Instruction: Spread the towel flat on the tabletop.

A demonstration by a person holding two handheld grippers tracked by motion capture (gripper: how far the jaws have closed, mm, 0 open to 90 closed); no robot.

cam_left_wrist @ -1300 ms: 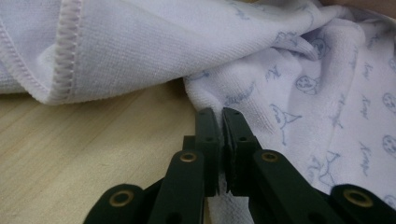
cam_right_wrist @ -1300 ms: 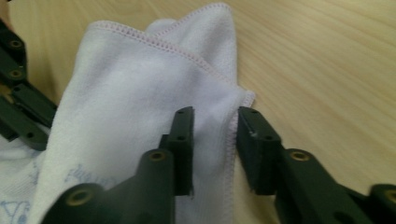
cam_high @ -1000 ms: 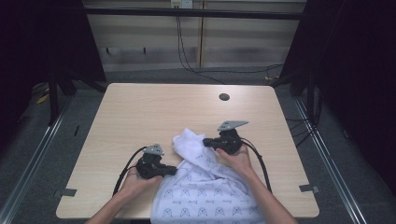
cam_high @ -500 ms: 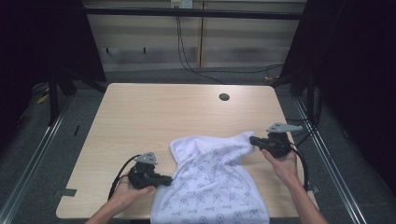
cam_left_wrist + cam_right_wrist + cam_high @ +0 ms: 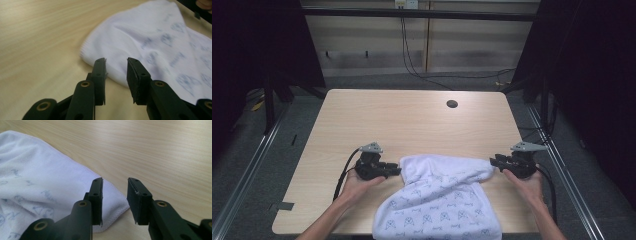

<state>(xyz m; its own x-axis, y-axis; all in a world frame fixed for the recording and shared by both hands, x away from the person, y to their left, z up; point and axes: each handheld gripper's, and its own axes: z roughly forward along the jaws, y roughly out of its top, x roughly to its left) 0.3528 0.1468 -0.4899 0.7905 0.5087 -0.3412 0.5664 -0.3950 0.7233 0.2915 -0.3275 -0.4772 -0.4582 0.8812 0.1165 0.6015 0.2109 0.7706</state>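
A white towel (image 5: 442,195) with a pale blue print lies spread across the near part of the wooden table (image 5: 412,125), its lower end hanging over the front edge. My left gripper (image 5: 398,171) sits at the towel's left top corner. Its jaws have just been opening and stand open (image 5: 116,67), with the towel's edge (image 5: 150,37) lying past the tips and nothing pressed. My right gripper (image 5: 492,161) is at the towel's right top corner. Its jaws have also just been opening and are open (image 5: 115,187); the hemmed corner (image 5: 37,175) lies flat under them, not pinched.
A small round dark hole (image 5: 452,104) is set in the table near its far right. Bare wood stretches beyond the towel to the far edge. Metal rails and dark floor flank the table on both sides, and cables hang at the back wall.
The right gripper carried the towel's corner out to the right and the left one shifted a little, stretching the top edge flat. Both grippers then opened and let the towel go.
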